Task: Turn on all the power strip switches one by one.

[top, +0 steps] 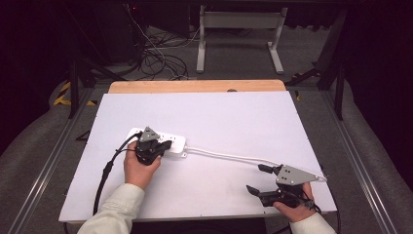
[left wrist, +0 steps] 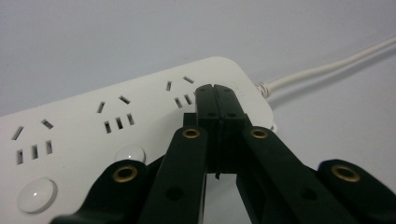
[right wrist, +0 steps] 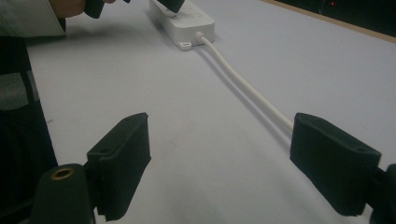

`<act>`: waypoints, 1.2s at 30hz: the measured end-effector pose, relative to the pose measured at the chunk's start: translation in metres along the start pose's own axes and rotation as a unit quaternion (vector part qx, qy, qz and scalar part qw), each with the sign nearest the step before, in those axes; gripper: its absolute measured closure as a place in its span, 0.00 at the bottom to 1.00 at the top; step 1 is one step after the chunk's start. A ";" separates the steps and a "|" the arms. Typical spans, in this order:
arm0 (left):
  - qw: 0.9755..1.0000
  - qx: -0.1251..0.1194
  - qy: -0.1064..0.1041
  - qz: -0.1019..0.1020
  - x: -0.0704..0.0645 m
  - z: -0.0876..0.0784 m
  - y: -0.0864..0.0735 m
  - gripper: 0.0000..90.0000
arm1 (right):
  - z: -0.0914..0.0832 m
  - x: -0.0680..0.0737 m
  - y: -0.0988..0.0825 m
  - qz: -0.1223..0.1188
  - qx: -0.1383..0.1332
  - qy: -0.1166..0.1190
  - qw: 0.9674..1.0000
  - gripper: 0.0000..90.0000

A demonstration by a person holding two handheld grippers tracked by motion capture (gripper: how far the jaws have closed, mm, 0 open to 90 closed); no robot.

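On the white table top (top: 219,122), centre-left of the high view, lay a white power strip (top: 158,143), lengthwise across the frame. Its white cable (top: 224,156) ran toward the lower right of the frame. No brand mark or lettering could be read on the strip; the left gripper view showed socket slots and two round white buttons (left wrist: 37,194), unlabelled as far as could be told.

Left gripper (top: 163,145), held in the left hand (top: 139,168), sat over the strip's right half; its tongs were pressed together with nothing between them, tips just over the end socket (left wrist: 180,91).

Right gripper (top: 259,179), lower right of the high view, well apart from the strip: tongs wide, empty. In the right gripper view the cable passed just inside one pad (right wrist: 334,161).
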State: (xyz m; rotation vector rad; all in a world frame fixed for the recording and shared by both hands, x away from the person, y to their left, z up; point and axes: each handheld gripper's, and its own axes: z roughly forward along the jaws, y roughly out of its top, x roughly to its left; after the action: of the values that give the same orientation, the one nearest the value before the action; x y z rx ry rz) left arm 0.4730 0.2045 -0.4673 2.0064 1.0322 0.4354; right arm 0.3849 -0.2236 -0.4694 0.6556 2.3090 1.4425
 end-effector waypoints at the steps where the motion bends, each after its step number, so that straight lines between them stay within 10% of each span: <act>1: 1.000 0.001 0.001 -0.005 0.000 0.001 0.000 1.00 | 0.000 0.000 0.000 0.000 0.000 0.000 1.000 0.23; 36: 1.000 0.004 0.024 0.020 -0.006 0.006 -0.004 1.00 | 0.000 0.001 0.000 -0.003 0.000 0.001 1.000 0.22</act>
State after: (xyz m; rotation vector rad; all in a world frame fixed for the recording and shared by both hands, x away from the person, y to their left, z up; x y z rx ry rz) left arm 0.4710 0.1977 -0.4735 2.0358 1.0258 0.5030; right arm 0.3842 -0.2233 -0.4693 0.6453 2.3103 1.4418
